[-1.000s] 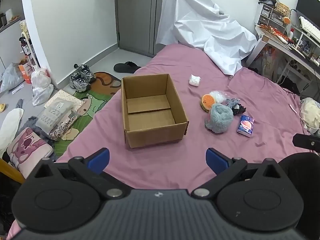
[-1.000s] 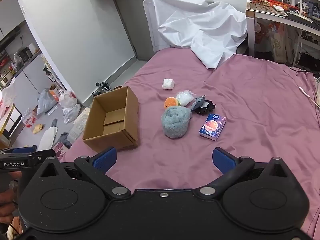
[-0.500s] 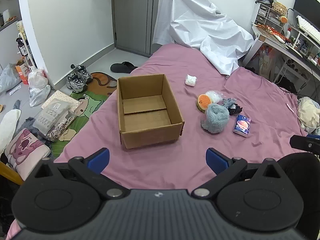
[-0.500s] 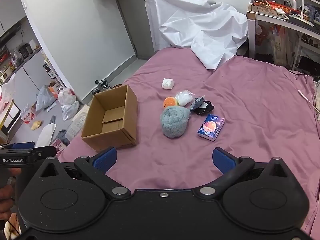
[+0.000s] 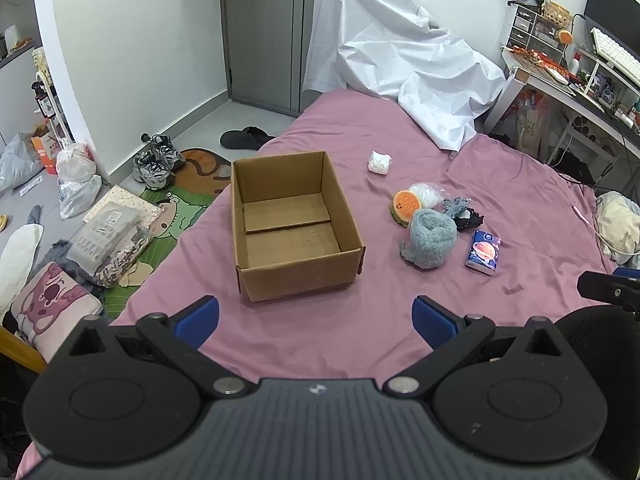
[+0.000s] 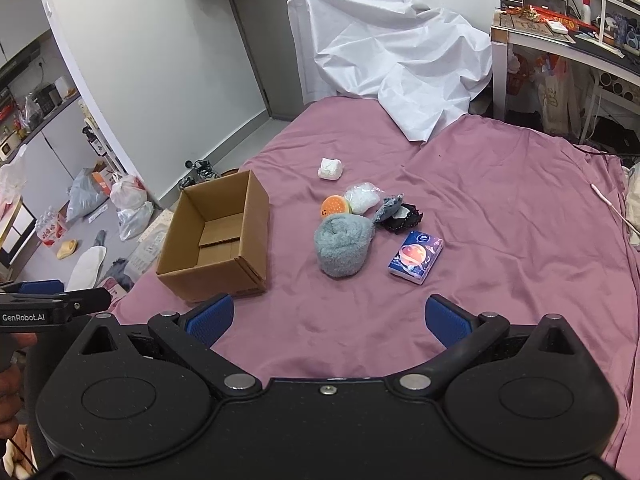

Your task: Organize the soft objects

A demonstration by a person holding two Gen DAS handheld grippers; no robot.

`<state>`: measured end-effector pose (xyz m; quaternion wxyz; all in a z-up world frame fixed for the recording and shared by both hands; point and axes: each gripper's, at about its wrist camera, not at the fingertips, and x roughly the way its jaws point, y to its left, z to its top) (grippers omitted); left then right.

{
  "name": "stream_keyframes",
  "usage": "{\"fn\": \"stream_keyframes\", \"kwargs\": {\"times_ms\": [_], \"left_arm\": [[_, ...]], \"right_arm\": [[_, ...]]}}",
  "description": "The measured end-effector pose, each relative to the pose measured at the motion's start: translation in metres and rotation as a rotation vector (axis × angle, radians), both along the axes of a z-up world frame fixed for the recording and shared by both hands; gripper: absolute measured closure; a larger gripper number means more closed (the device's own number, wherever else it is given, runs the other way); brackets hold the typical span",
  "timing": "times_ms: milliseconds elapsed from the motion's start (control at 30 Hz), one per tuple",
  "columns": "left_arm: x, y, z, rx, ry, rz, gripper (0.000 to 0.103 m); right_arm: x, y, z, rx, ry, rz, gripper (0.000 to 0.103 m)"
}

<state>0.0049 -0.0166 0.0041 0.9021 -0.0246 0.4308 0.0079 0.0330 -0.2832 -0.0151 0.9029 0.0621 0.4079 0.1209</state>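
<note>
An open, empty cardboard box [image 5: 292, 224] [image 6: 218, 240] stands on the pink bed. Right of it lie a fluffy grey-blue roll [image 5: 430, 240] [image 6: 344, 244], an orange burger plush [image 5: 405, 206] [image 6: 334, 206], a white bagged item [image 6: 362, 198], grey and black cloth pieces [image 6: 400, 214], a blue tissue pack [image 5: 483, 252] [image 6: 416, 257] and a small white wad [image 5: 378, 163] [image 6: 331, 168]. My left gripper [image 5: 316, 318] is open and empty, short of the box. My right gripper [image 6: 328, 318] is open and empty, short of the roll.
A white sheet [image 5: 400, 60] covers something at the bed's far end. A cluttered desk [image 5: 568, 80] stands at the right. Shoes, bags and a mat [image 5: 160, 208] lie on the floor left of the bed. A cable [image 6: 612, 208] lies on the bed's right side.
Both grippers have shifted slightly; the box and soft objects sit a little differently in view. Nothing was grasped or moved on the bed.
</note>
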Motion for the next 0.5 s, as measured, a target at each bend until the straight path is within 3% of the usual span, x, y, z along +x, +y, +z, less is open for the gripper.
{"fn": "stream_keyframes", "kwargs": {"times_ms": [500], "left_arm": [[-0.0008,-0.0045,-0.0012,-0.003,0.004,-0.009,0.001]], "right_arm": [[-0.0008,0.0010,-0.0016,-0.008,0.003,-0.004,0.000]]}}
